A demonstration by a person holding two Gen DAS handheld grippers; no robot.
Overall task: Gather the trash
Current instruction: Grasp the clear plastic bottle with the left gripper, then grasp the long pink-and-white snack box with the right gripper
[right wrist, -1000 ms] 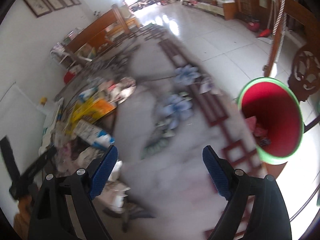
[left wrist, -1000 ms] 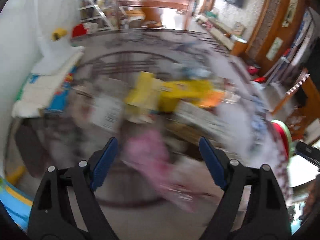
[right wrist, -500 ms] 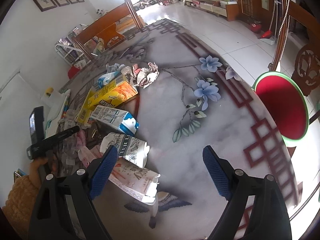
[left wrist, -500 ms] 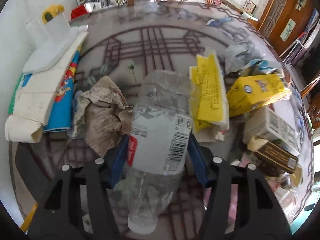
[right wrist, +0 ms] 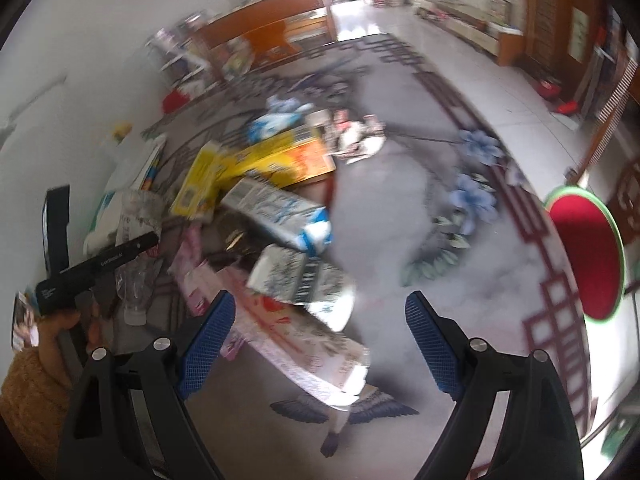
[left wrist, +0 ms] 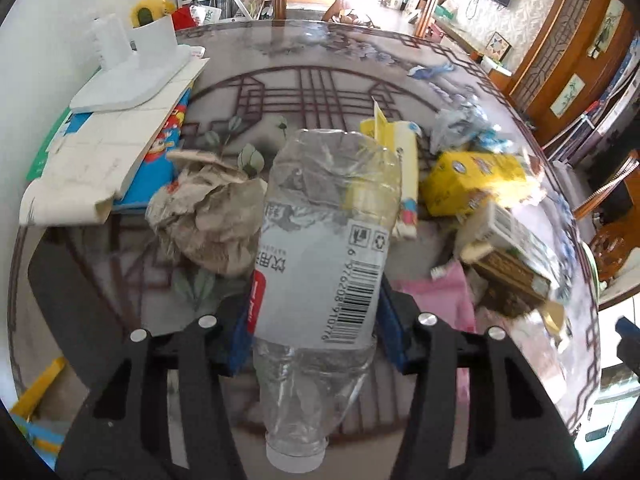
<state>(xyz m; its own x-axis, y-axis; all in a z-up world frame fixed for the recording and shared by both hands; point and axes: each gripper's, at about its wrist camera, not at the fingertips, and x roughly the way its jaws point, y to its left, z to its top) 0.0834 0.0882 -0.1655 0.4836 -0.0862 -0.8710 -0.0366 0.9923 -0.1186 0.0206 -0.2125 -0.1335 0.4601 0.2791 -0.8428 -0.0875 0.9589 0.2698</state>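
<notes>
My left gripper (left wrist: 316, 328) is shut on a crushed clear plastic bottle (left wrist: 324, 240) with a white barcode label, its cap end toward the camera, held just above the table. The bottle and left gripper also show in the right wrist view (right wrist: 136, 256) at the left. My right gripper (right wrist: 316, 344) is open and empty above the marble table (right wrist: 400, 208), over a torn pink-and-white wrapper (right wrist: 304, 344). A red bin with a green rim (right wrist: 580, 264) stands off the table's right edge.
Trash lies in a pile: crumpled brown paper (left wrist: 208, 216), yellow cartons (left wrist: 472, 188), a blue-white milk carton (right wrist: 280, 216), a grey printed carton (right wrist: 304, 280), a pink bag (left wrist: 432, 296). Flat cardboard and white foam (left wrist: 112, 120) lie at the left. A wooden chair (right wrist: 264, 36) stands behind.
My left gripper closed on the bottle and raised it slightly. My right gripper swung left and lower toward the trash pile, so the bin moved toward the right edge of its view.
</notes>
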